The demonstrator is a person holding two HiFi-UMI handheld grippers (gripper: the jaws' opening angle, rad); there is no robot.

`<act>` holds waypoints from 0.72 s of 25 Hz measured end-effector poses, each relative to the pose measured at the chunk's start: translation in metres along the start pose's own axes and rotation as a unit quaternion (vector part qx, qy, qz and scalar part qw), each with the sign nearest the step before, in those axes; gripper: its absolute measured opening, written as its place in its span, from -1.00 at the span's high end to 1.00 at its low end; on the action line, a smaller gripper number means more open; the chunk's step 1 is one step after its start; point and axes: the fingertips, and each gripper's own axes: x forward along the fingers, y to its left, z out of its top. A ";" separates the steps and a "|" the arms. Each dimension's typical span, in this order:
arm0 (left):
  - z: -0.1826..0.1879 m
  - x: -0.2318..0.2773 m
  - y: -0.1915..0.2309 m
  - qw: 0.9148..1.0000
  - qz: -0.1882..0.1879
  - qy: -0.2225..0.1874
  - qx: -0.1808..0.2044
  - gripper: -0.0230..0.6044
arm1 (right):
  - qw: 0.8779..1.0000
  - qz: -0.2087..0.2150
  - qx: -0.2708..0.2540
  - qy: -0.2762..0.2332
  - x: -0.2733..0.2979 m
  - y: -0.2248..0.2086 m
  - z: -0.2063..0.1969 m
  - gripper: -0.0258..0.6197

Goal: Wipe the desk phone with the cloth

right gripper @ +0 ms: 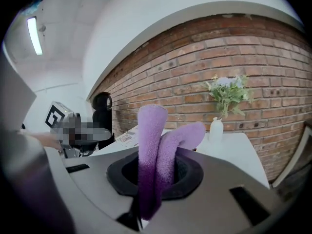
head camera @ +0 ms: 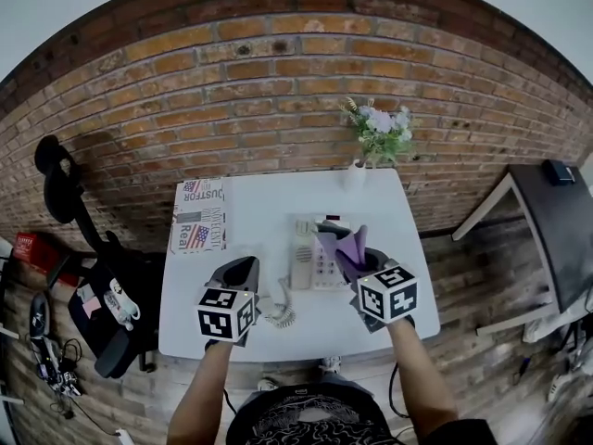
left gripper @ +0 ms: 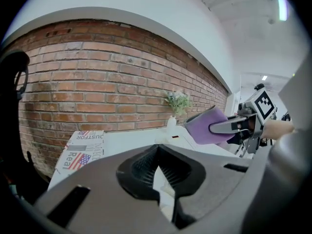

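Purple cloth (head camera: 351, 246): I have it pinched in the right gripper (head camera: 361, 265). Two folds stick up past the jaws, over the phone's keypad. I cannot tell whether it touches the phone.
Right gripper: the jaws are clamped tight on the cloth, at the phone's 3 o'clock side.
Left gripper (head camera: 243, 272): the jaws are drawn together to a thin slit with nothing between them. I hold it over the worktop at the phone's 8 o'clock, apart from it.
Phone (head camera: 310, 248): pale, lying flat on the worktop (head camera: 259, 202) right of centre. The handset is on its left side, and the coiled cord (head camera: 281, 316) trails toward 6 o'clock.
Vase (head camera: 356, 175): white, with flowers, at the phone's 1 o'clock by the brick wall (head camera: 278, 91).
Box (head camera: 199, 214): newsprint pattern, at the phone's 10 o'clock on the worktop's left side.
Chair (head camera: 102, 295): black, off the worktop at 9 o'clock.
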 end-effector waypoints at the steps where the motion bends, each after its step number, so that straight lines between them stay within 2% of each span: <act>1: 0.004 0.001 -0.001 1.000 0.000 -0.003 0.001 0.91 | 1.000 -0.005 0.005 -0.010 -0.006 -0.005 0.005 0.77; 9: 0.029 0.002 -0.002 1.000 0.011 -0.021 0.008 0.91 | 0.997 -0.056 -0.012 -0.056 -0.039 -0.033 0.034 0.77; 18: 0.031 0.003 0.001 1.000 0.021 -0.022 0.005 0.91 | 0.996 -0.062 -0.018 -0.061 -0.040 -0.043 0.036 0.77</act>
